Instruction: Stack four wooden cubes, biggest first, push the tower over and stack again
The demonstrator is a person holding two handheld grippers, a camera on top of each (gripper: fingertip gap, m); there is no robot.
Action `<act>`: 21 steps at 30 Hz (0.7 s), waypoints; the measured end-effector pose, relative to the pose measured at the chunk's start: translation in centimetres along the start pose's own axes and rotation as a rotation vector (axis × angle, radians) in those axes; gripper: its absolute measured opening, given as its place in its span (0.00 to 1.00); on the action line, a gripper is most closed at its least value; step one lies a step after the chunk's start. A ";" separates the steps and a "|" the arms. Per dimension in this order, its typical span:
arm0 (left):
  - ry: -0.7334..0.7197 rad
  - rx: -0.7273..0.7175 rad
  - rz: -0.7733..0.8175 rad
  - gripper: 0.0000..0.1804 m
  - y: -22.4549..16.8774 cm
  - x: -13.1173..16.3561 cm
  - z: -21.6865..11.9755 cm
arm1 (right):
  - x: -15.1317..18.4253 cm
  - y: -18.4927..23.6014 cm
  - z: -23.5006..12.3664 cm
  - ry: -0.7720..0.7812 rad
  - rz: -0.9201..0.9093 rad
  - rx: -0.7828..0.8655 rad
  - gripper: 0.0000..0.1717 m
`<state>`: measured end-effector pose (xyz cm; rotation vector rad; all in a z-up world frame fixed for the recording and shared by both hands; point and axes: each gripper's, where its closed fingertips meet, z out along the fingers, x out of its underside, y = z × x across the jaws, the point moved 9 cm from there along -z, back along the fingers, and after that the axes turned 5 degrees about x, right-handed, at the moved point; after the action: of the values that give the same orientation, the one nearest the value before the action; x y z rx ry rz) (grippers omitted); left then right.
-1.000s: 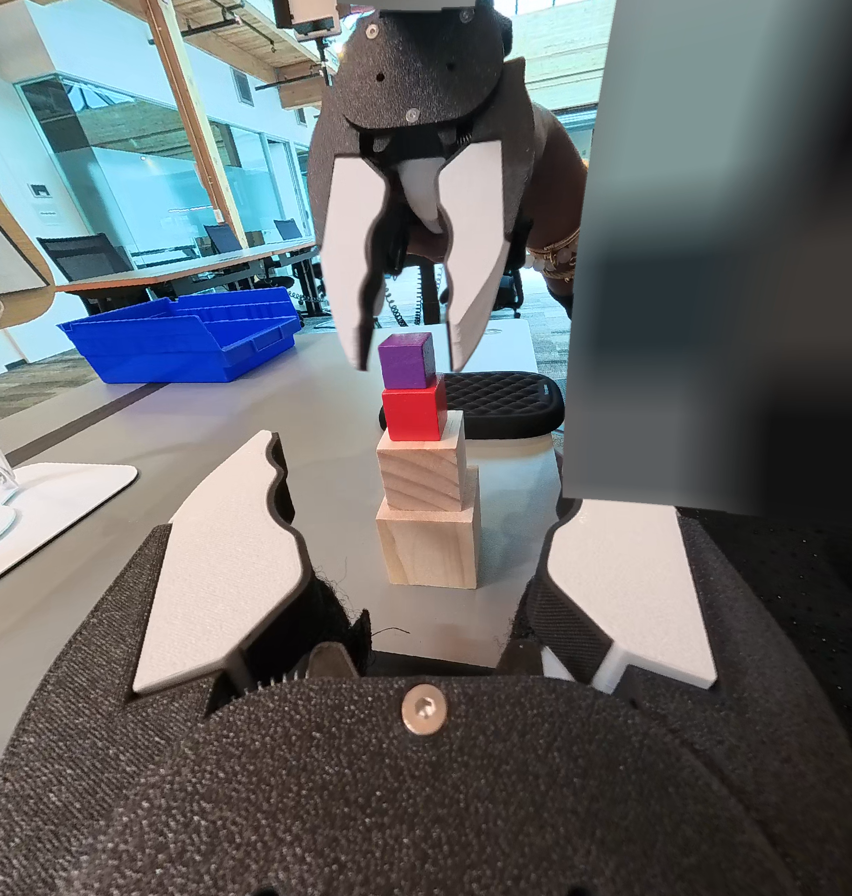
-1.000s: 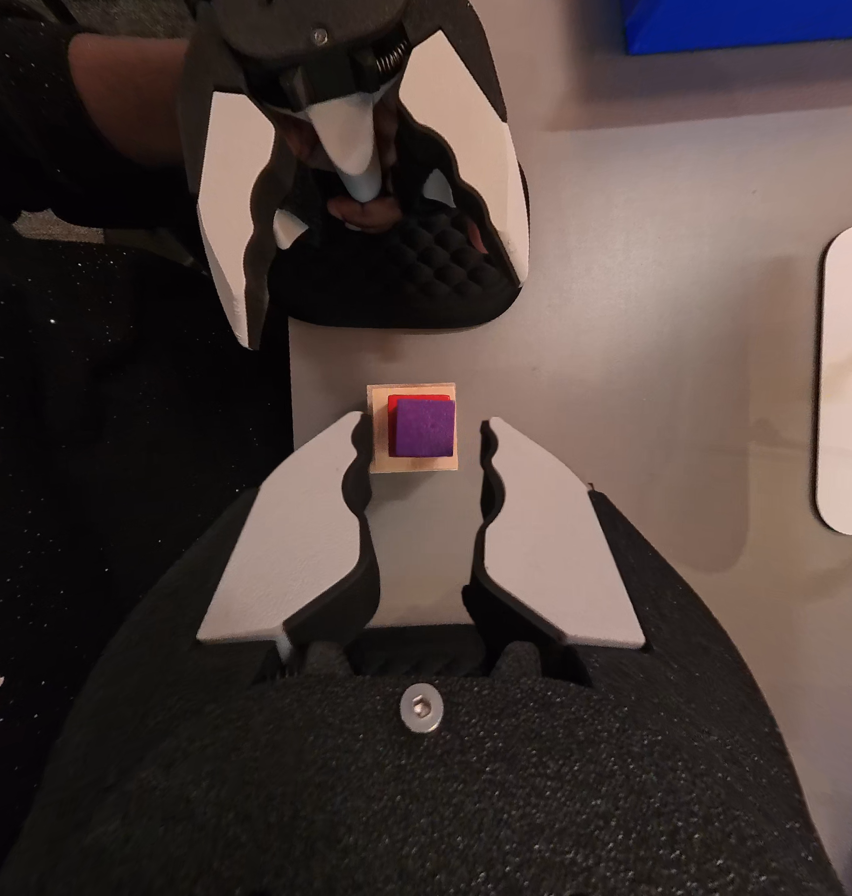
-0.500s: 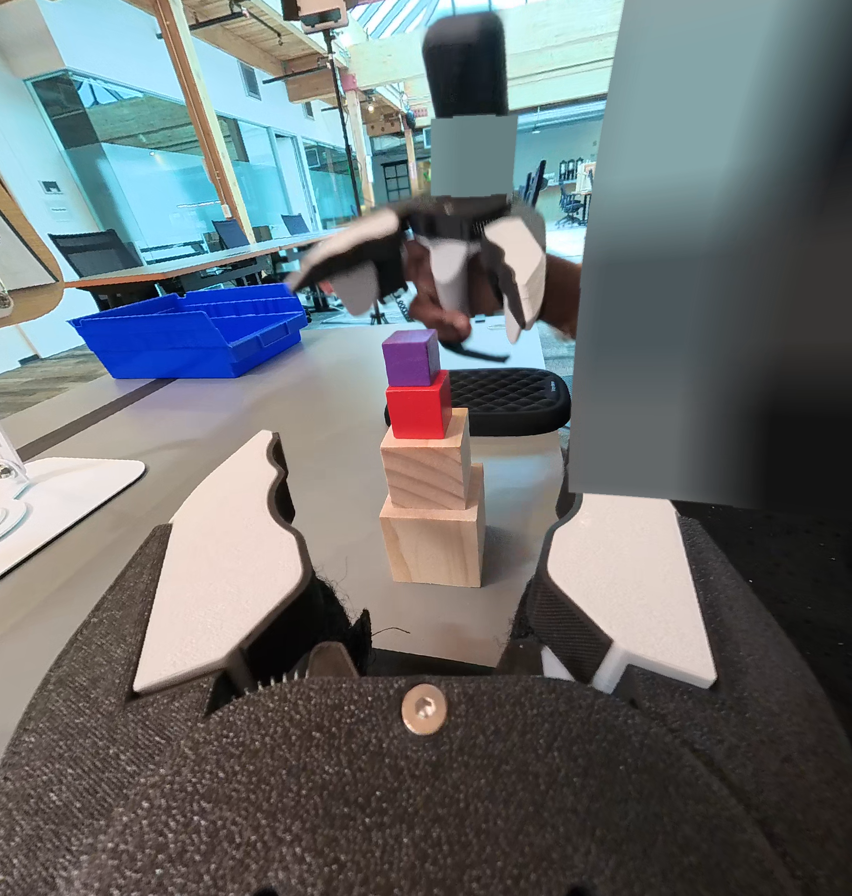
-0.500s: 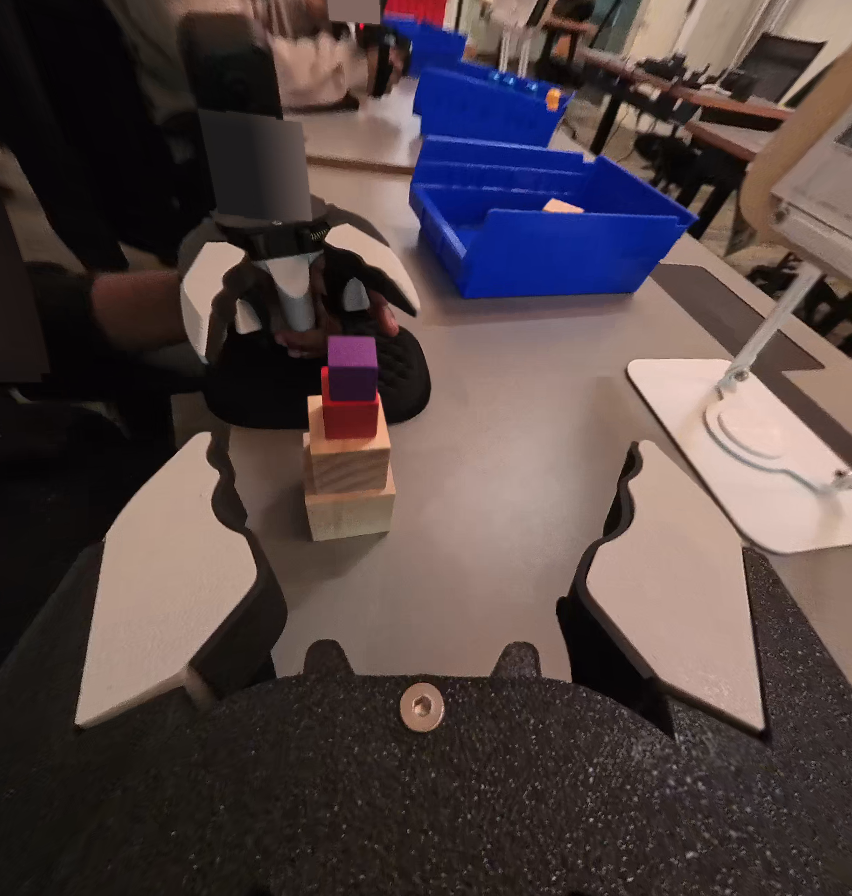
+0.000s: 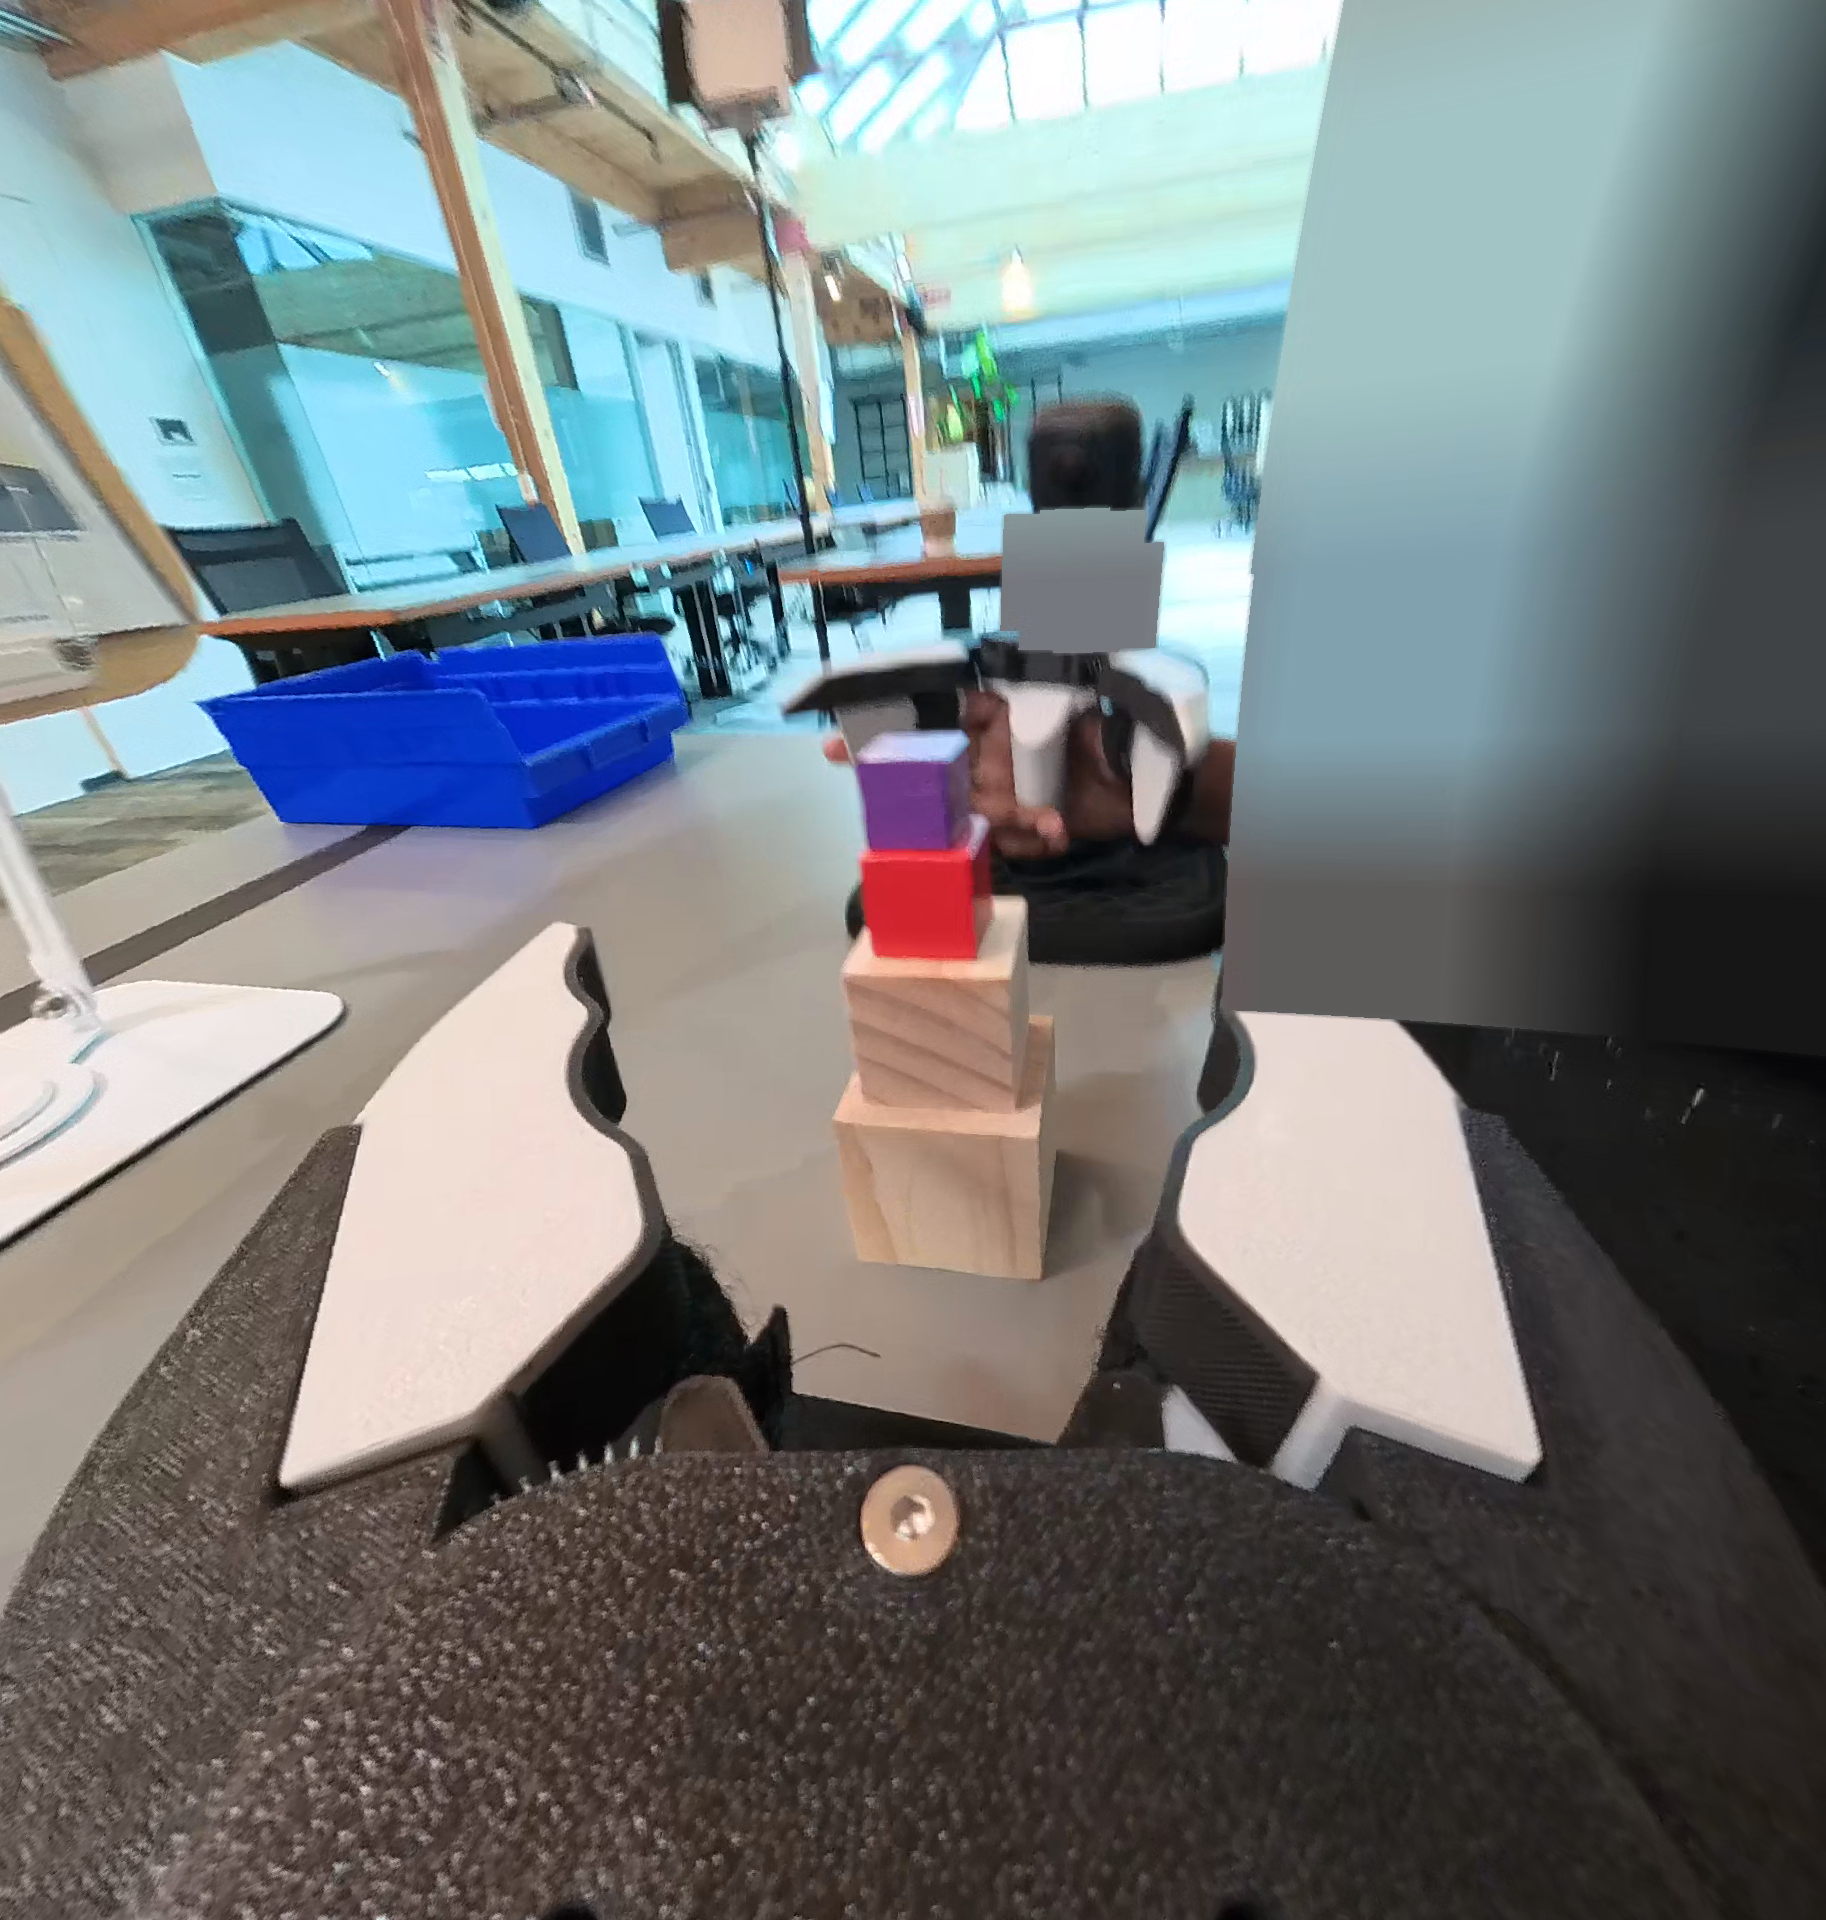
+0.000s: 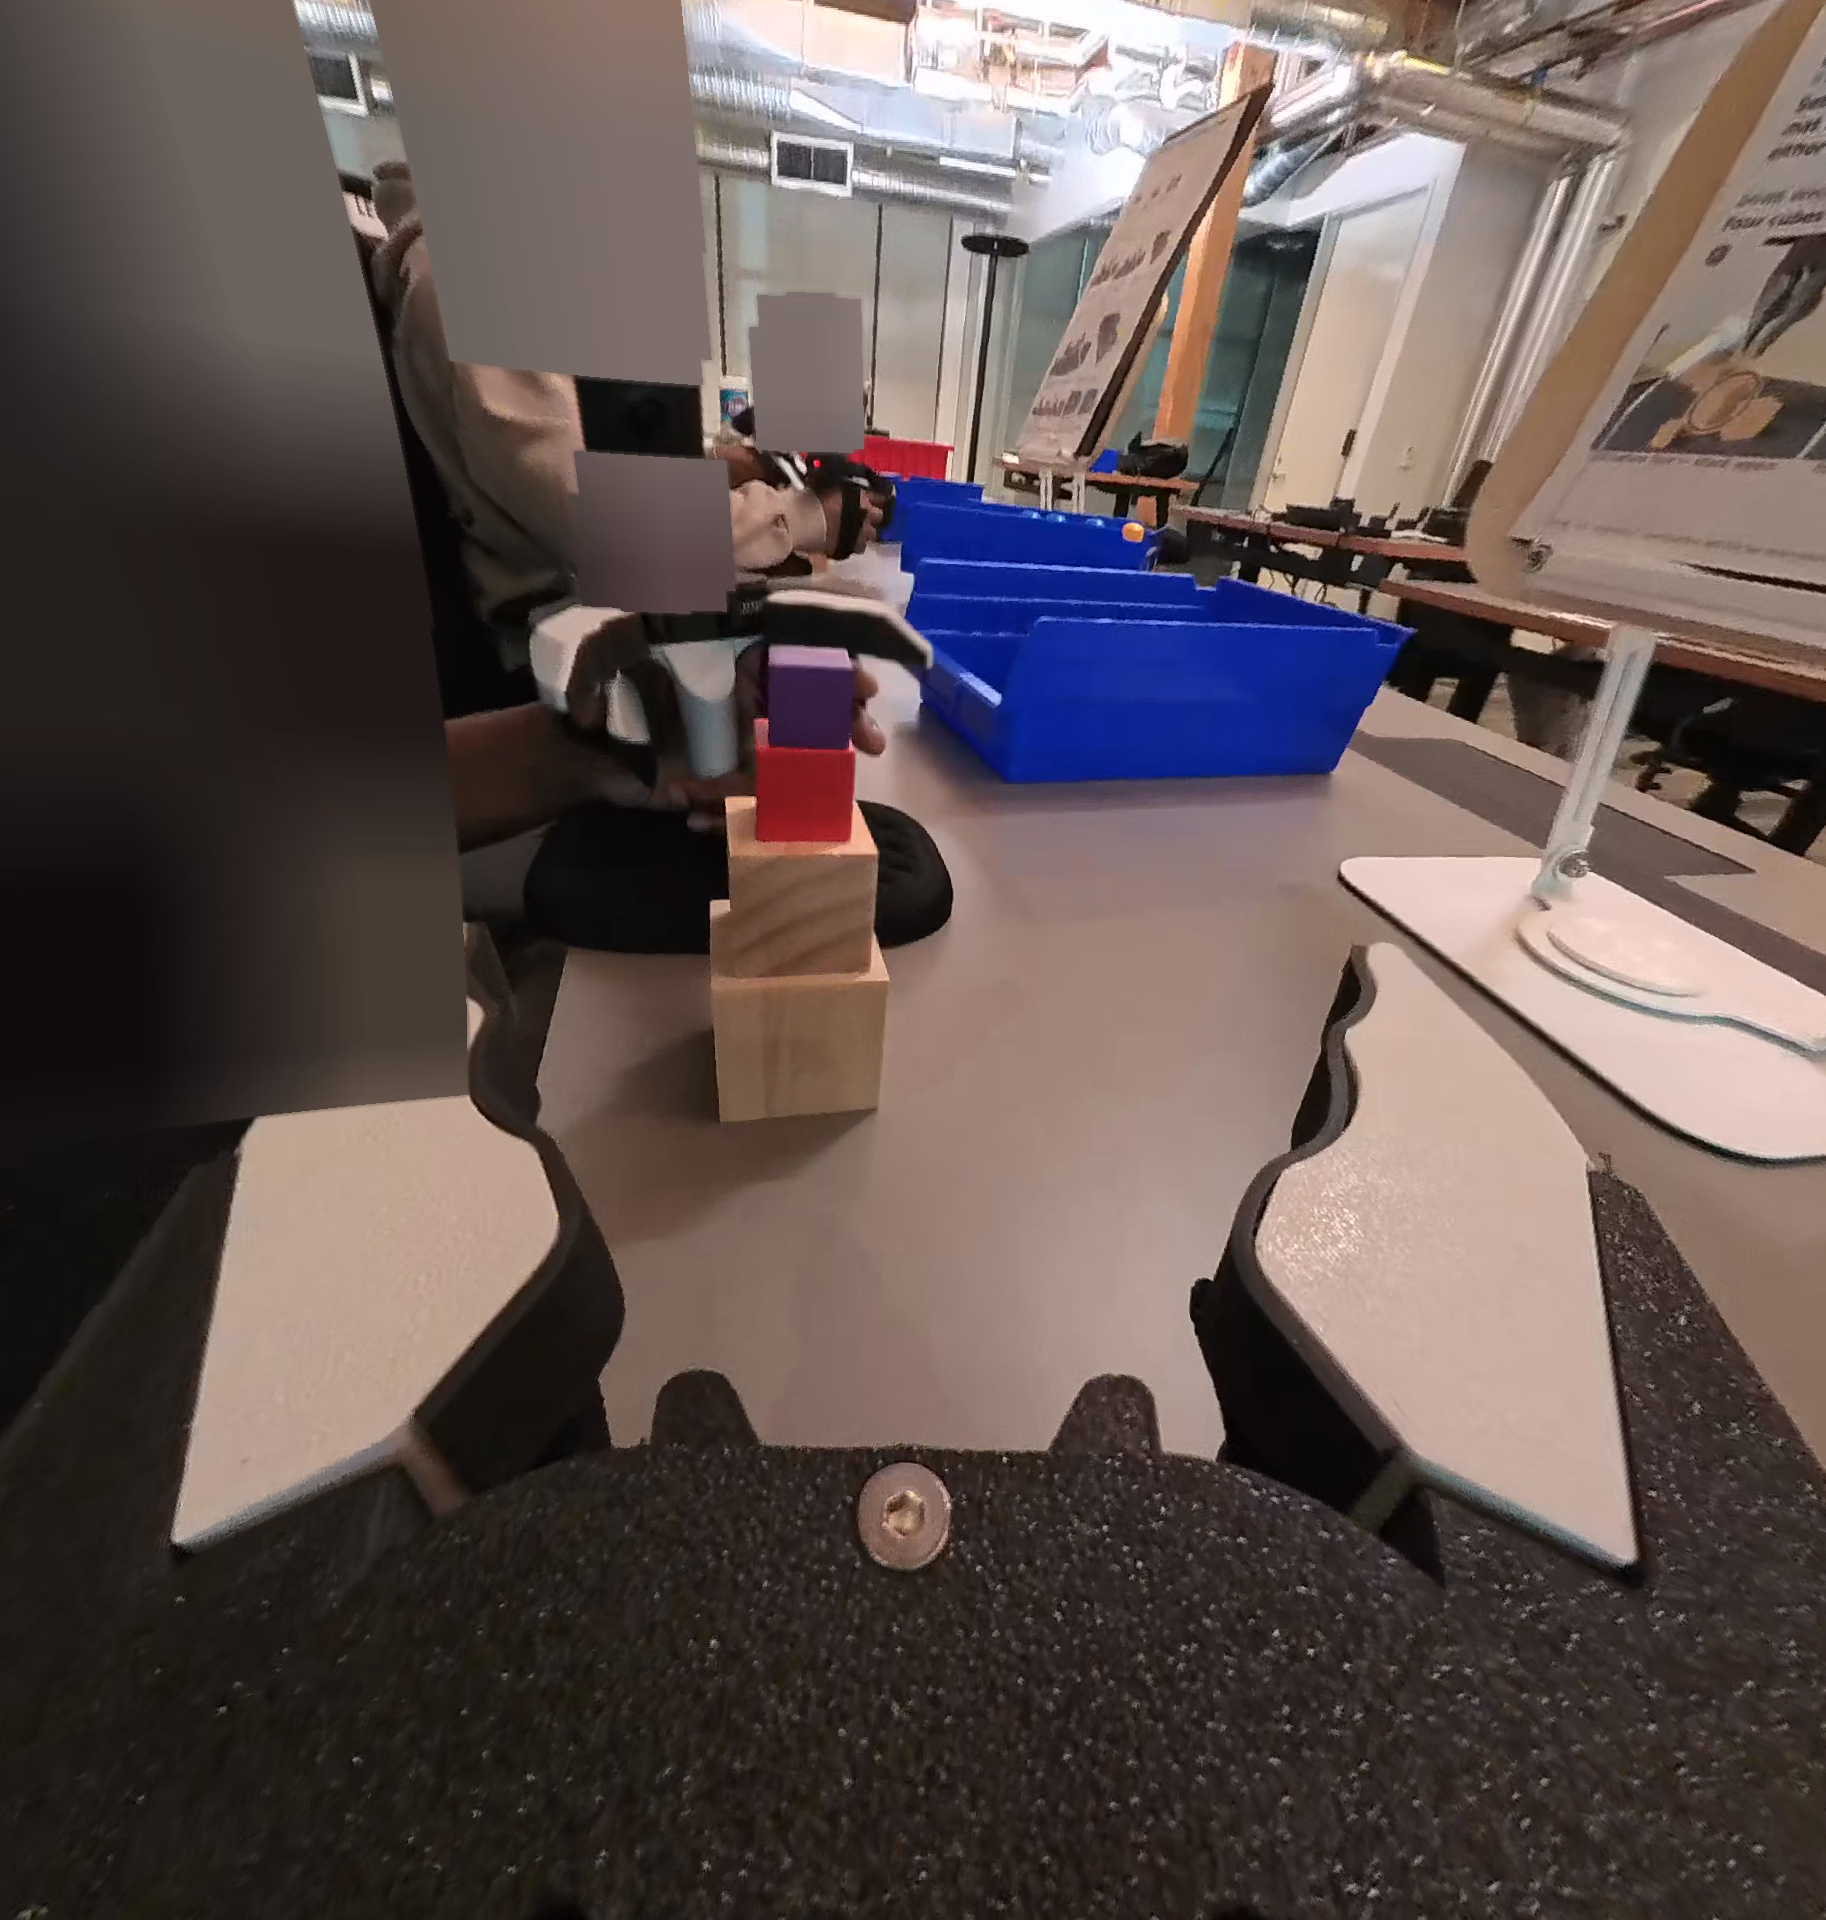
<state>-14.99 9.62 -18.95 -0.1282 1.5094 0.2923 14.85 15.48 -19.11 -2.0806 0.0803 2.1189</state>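
Both the left gripper (image 5: 909, 1060) and right gripper (image 6: 914, 1049) sat wide open with nothing in them, facing each other across a four-block tower (image 5: 940, 1039) on the grey table (image 5: 680, 935), purple cube (image 5: 911, 788) topping it, blue bin (image 5: 452, 743) farther off.

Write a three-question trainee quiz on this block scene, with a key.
1. Multiple choice: which block tops the stack? A red, B purple, C plain wood.
2. True or false: the left hand-held gripper is clamped on the stack.
3. Fill in: the bin on the table is ____.

Key: 1. B, the purple block sits on the red block, above two wooden blocks. 2. False; its fingers stand open, apart from it. 3. Blue.
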 end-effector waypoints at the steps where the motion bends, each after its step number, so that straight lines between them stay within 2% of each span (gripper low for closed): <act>1: -0.022 -0.007 -0.007 0.60 0.1 -0.2 -0.2 | 0.1 0.1 0.1 0.014 -0.008 0.000 0.82; 2: -0.035 -0.016 -0.008 0.57 0.0 -0.4 -0.5 | 0.1 0.1 0.2 0.026 -0.014 0.001 0.81; 4: 0.023 -0.020 -0.022 0.41 -0.3 -0.8 -0.7 | 0.2 0.2 0.4 0.043 -0.023 0.008 0.80; 5: 0.102 -0.008 -0.040 0.33 -0.6 -0.9 -0.7 | 0.3 0.2 0.4 0.045 -0.028 0.010 0.80; 8: 0.362 -0.018 -0.111 0.00 -1.6 -0.7 -0.5 | 0.3 0.1 0.4 0.040 -0.020 0.021 0.77; 11: 0.511 -0.017 -0.157 0.00 -2.9 -0.5 0.8 | 0.3 0.1 0.3 0.036 -0.015 0.024 0.75; 13: 0.581 -0.074 -0.136 0.00 -3.0 -0.4 1.7 | 0.3 0.1 0.3 0.034 -0.022 0.028 0.74; 21: 0.555 -0.080 -0.241 0.00 -2.3 0.1 3.3 | 0.3 0.2 0.2 0.022 -0.032 0.033 0.70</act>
<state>-11.22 8.28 -19.02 -0.4827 2.0083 0.1246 14.63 15.33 -19.37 -2.0728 0.0834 2.0628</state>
